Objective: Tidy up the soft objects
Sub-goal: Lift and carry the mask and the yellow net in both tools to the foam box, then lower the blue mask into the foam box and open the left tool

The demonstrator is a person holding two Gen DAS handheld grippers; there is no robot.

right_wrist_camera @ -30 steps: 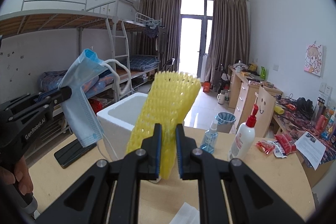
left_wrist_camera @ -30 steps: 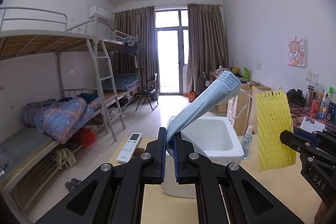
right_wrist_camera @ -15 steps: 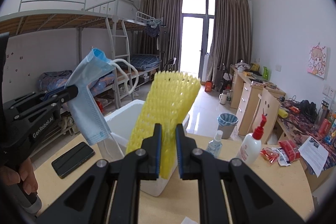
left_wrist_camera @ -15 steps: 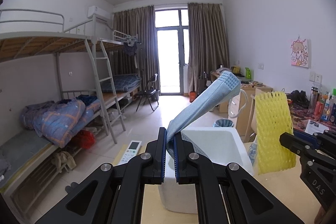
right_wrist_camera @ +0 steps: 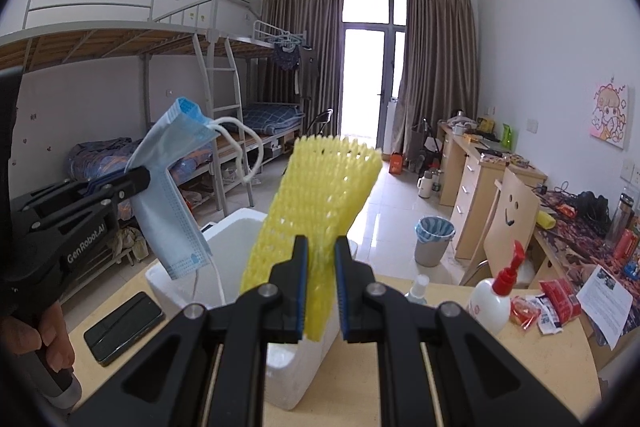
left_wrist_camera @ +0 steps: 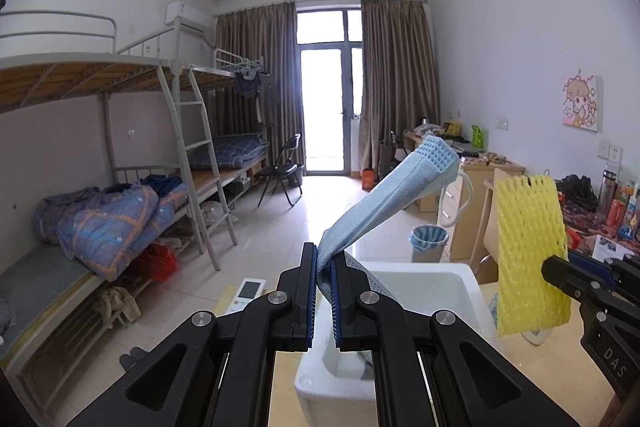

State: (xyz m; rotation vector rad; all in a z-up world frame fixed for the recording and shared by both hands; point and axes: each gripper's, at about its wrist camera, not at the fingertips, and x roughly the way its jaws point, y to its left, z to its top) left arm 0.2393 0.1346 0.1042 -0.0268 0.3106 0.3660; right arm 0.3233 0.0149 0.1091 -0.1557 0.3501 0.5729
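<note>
2 soft things are held up over the white foam box [left_wrist_camera: 460, 279]. The blue face mask [left_wrist_camera: 384, 211] is clamped in the left fingers [left_wrist_camera: 325, 301], the yellow foam net [right_wrist_camera: 316, 203] in the right fingers [right_wrist_camera: 322, 293]. The box lies just below both.

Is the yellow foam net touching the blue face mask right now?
Apart. The left wrist view shows clear room background between the blue face mask and the yellow foam net.
</note>
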